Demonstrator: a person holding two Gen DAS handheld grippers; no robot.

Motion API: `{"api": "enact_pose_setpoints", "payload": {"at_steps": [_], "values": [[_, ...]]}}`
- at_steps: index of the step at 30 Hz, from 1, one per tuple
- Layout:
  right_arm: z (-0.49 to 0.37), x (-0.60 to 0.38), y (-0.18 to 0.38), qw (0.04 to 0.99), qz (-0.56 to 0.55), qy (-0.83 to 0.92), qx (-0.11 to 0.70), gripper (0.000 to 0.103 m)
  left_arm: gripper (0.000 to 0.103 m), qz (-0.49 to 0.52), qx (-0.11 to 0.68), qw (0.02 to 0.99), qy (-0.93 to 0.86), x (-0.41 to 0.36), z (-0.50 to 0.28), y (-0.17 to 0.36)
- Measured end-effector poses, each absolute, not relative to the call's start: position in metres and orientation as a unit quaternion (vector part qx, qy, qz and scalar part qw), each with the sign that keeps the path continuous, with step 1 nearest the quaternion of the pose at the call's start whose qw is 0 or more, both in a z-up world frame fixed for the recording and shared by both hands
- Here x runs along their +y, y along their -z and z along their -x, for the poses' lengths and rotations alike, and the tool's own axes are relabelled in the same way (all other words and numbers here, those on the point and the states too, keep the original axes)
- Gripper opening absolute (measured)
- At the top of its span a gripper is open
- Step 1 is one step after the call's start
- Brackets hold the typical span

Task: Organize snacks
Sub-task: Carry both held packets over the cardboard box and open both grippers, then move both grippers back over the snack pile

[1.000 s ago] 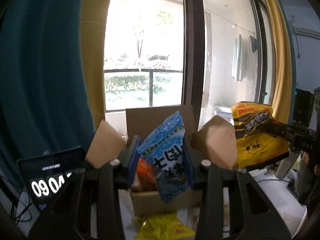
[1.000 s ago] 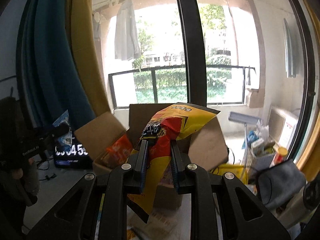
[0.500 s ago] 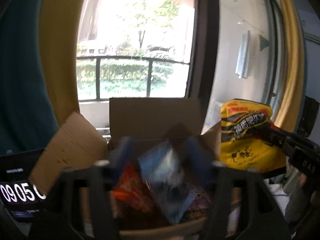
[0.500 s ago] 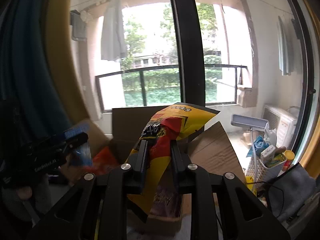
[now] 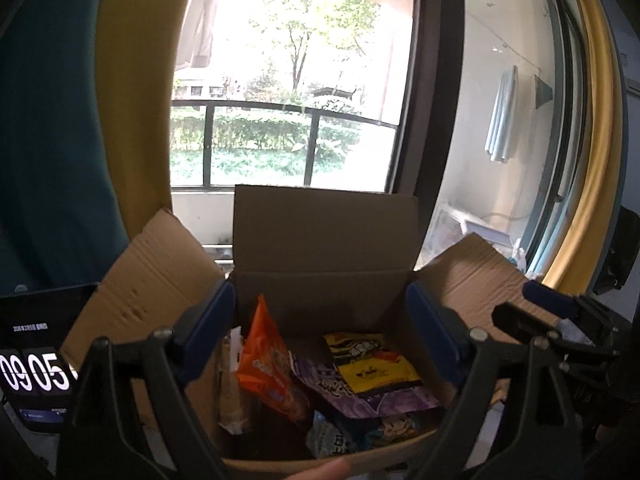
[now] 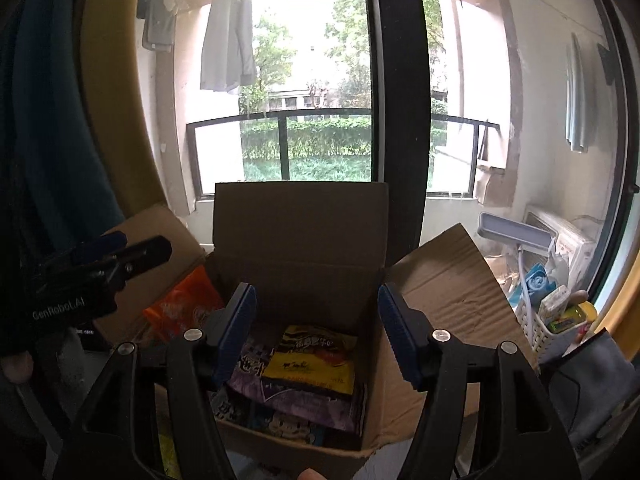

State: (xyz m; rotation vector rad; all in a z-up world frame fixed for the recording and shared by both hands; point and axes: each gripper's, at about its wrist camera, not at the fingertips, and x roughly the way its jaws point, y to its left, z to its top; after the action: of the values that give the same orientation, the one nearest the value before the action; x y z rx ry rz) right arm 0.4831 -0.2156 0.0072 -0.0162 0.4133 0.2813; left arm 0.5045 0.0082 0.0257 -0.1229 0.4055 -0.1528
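An open cardboard box [image 5: 324, 240] stands before the window, flaps spread; it also shows in the right wrist view [image 6: 300, 216]. Inside lie an orange bag [image 5: 272, 364], a purple bag [image 5: 360, 396], a yellow-and-black bag [image 5: 372, 364] on top, and a blue bag [image 5: 332, 440] at the front. My left gripper [image 5: 322, 336] is open and empty over the box. My right gripper [image 6: 316, 328] is open and empty over the box, above the yellow-and-black bag [image 6: 312, 360]. The orange bag [image 6: 184, 312] leans at the left wall.
A dark screen showing digits [image 5: 36, 360] stands left of the box. A white basket with bottles [image 6: 548, 312] and a grey cloth [image 6: 592, 384] sit to the right. Yellow and teal curtains frame the window. The other gripper shows at each view's edge [image 5: 560, 328] [image 6: 92, 276].
My left gripper let go of the blue bag into the box and opened. My right gripper let go of the yellow-and-black bag into the box and opened. Both moved closer to the box.
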Motion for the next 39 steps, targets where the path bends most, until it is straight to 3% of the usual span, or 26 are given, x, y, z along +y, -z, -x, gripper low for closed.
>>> {"api": "enact_pose_setpoints", "payload": {"at_steps": [13, 39], "values": [[-0.432, -0.215, -0.024, 0.970, 0.015, -0.139, 0.197, 0.067, 0.089, 0.052, 0.171, 0.981, 0.076, 0.006, -0.446, -0.042], [-0.320, -0.232, -0.027, 0.970, 0.028, -0.153, 0.185, 0.067, 0.089, 0.027, 0.154, 0.985, 0.071, 0.003, -0.316, -0.027]]}}
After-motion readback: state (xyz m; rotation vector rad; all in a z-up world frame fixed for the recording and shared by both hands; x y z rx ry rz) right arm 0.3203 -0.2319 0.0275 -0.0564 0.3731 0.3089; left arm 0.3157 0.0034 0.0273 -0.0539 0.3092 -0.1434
